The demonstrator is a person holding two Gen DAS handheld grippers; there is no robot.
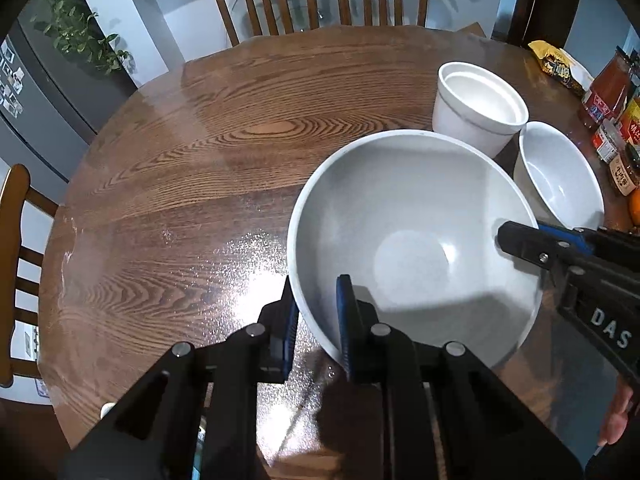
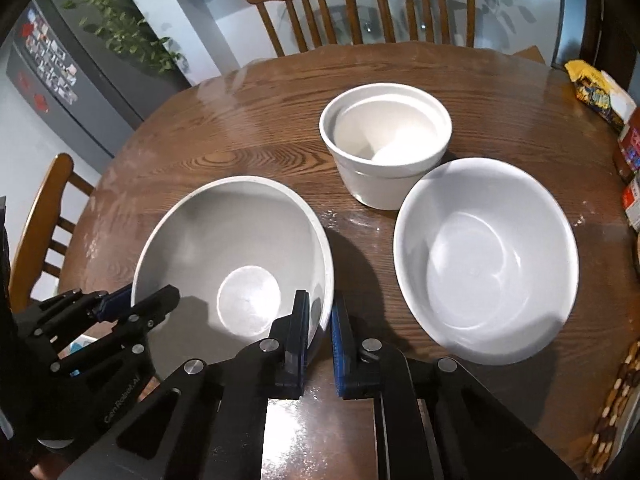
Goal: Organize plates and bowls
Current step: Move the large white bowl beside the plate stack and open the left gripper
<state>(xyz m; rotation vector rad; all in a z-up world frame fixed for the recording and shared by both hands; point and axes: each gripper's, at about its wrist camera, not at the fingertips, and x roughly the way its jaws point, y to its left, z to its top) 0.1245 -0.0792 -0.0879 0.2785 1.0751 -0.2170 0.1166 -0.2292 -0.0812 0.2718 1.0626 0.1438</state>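
Note:
A large grey bowl is held between both grippers, tilted, above the brown round table. My left gripper is shut on its near-left rim, one finger inside and one outside. My right gripper is shut on its right rim; it also shows in the left wrist view. A second white bowl sits on the table to the right. A deep white pot with a smaller bowl nested inside stands behind them.
Wooden chairs stand at the far side and one at the left. Snack bag, sauce bottles and jars crowd the table's right edge. A grey fridge with plants is at the far left.

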